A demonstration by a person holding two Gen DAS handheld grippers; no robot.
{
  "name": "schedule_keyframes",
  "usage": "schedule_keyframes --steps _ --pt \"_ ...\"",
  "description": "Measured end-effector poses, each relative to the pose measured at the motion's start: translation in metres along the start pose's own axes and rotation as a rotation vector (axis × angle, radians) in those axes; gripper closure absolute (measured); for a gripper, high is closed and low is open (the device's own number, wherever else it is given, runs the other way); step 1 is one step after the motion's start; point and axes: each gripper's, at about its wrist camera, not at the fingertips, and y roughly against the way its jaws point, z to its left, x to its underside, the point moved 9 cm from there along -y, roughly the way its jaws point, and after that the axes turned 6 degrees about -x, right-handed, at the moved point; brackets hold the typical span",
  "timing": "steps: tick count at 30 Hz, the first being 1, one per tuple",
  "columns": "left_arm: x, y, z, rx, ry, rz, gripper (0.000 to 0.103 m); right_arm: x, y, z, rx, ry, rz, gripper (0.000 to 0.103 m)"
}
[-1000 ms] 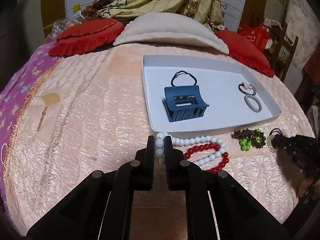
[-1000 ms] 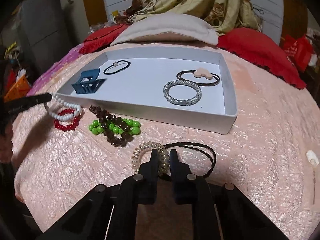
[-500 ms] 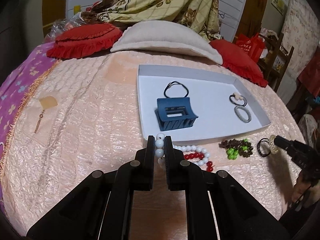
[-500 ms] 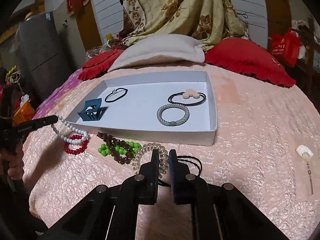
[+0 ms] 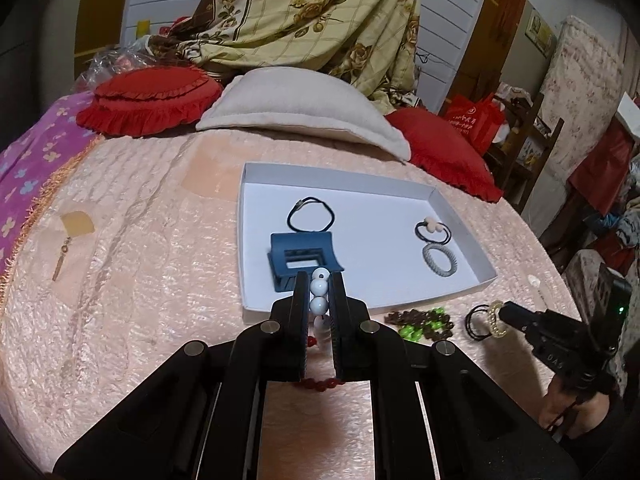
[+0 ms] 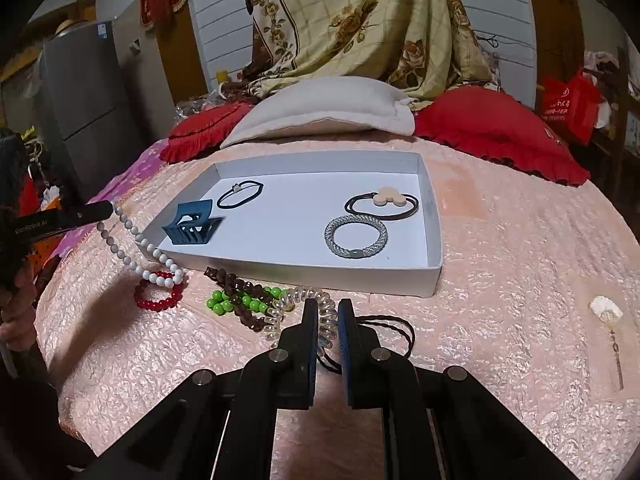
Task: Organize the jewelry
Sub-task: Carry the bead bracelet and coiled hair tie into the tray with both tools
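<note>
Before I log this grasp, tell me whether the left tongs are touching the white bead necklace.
Touching. The left wrist view shows the left tongs clamped on the white bead necklace, beads pinched between both black fingers.

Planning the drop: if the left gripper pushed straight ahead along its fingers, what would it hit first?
Probably the blue hair claw in the white tray, just beyond the left gripper, shut on the white bead strand. Depth is unclear; the tray's near wall might come first.

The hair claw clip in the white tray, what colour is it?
Dark blue. The hair claw clip shows best in the right wrist view, near the tray's left end.
</note>
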Motion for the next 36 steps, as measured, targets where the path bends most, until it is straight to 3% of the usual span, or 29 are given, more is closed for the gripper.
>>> schedule_keyframes --steps 13,19,26,29,32,36 --pt "-0.045 0.008 -0.027 0.015 0.044 -0.041 0.095 -0.007 -0.001 -0.003 0.004 -0.038 0.008 0.094" --pt "-0.066 -0.006 -0.042 0.045 0.067 -0.041 0.095 -0.041 -0.003 0.004 -0.009 -0.035 -0.027 0.094" --pt "-0.086 -0.038 -0.082 0.103 0.051 -0.046 0.095 -0.062 -0.048 -0.001 0.007 -0.073 0.012 0.094" --pt "-0.08 -0.064 -0.085 0.107 0.069 -0.002 0.095 -0.061 -0.066 -0.004 0.006 -0.103 0.035 0.094" --pt "-0.074 -0.093 -0.074 0.064 0.082 0.033 0.095 -0.062 -0.078 -0.002 -0.002 -0.103 0.048 0.094" --pt "-0.056 -0.133 -0.04 -0.047 0.107 0.118 0.096 -0.056 -0.093 0.004 -0.007 -0.095 0.089 0.094"
